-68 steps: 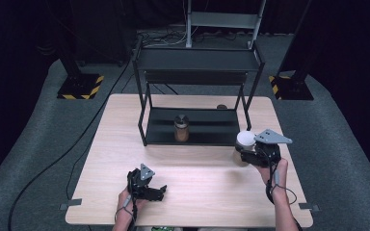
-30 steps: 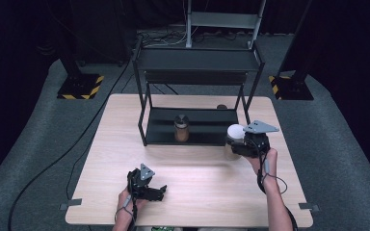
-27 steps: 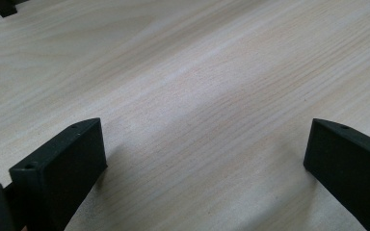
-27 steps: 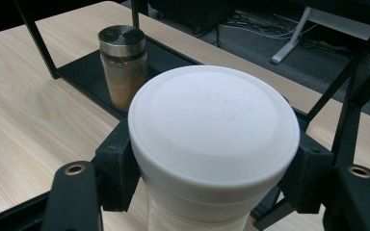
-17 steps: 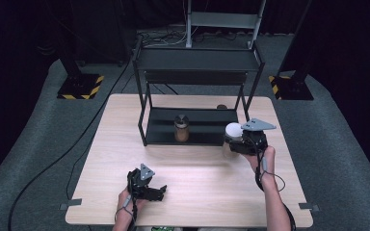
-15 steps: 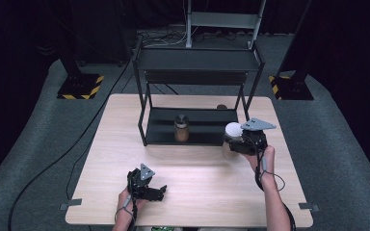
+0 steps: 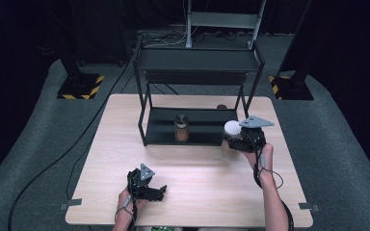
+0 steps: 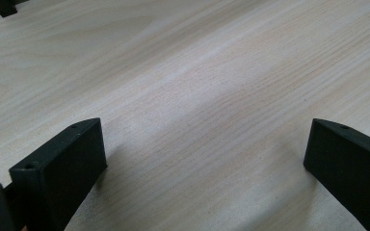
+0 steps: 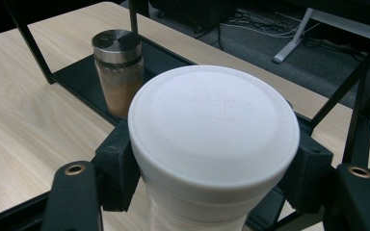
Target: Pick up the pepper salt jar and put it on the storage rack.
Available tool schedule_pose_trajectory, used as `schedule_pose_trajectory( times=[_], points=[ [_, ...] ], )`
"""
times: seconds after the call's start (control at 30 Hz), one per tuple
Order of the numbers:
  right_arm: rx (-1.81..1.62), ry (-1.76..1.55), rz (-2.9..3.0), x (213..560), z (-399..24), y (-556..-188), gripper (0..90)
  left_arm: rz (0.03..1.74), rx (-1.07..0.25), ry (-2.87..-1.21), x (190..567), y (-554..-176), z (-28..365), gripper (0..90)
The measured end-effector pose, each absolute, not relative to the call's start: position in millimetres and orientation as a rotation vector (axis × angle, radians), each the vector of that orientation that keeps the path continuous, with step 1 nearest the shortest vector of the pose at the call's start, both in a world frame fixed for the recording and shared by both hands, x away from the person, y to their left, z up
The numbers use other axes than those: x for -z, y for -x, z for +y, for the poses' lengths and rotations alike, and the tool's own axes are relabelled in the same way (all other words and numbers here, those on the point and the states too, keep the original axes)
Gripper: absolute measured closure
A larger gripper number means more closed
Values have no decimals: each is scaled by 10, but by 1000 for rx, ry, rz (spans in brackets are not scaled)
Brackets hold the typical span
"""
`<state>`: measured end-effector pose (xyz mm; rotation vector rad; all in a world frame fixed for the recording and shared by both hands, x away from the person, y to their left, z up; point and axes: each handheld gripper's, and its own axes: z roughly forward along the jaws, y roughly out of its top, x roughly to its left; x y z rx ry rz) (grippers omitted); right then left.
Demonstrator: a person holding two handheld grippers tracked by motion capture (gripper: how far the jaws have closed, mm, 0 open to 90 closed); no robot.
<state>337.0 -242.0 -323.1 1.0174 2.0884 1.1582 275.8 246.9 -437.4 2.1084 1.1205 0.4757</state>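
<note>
My right gripper (image 7: 232, 139) is shut on a container with a round white lid (image 7: 231, 128) (image 9: 213, 122), held upright just in front of the right end of the black shelf rack's lower tray (image 7: 202, 138). Both black jaws press the container's sides in the right gripper view. A glass spice jar (image 7: 181, 128) (image 9: 117, 72) with a metal cap and brown contents stands on that lower tray, left of the held container. My left gripper (image 7: 162, 192) rests near the table's front edge, its jaws wide apart over bare wood (image 8: 197, 125) with nothing between them.
The black two-level rack (image 7: 197, 60) stands at the back middle of the wooden table (image 7: 125, 144). A small brown object (image 7: 221, 107) sits behind the rack's lower tray. Cables and stand bases lie on the grey floor beyond the table.
The right gripper carried the white-lidded container left and toward the rack, then nearly held still in the last half second. The left gripper has not moved.
</note>
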Motion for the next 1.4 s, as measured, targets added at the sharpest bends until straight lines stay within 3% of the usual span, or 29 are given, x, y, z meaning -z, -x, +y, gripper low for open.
schedule_pose_trajectory(
  times=[1.4],
  points=[
    [-1143, -1011, 2122, 3255, -2225, -3693, 334, 1120, -476, -2108, 4374, -2758, 2469, 6]
  ],
)
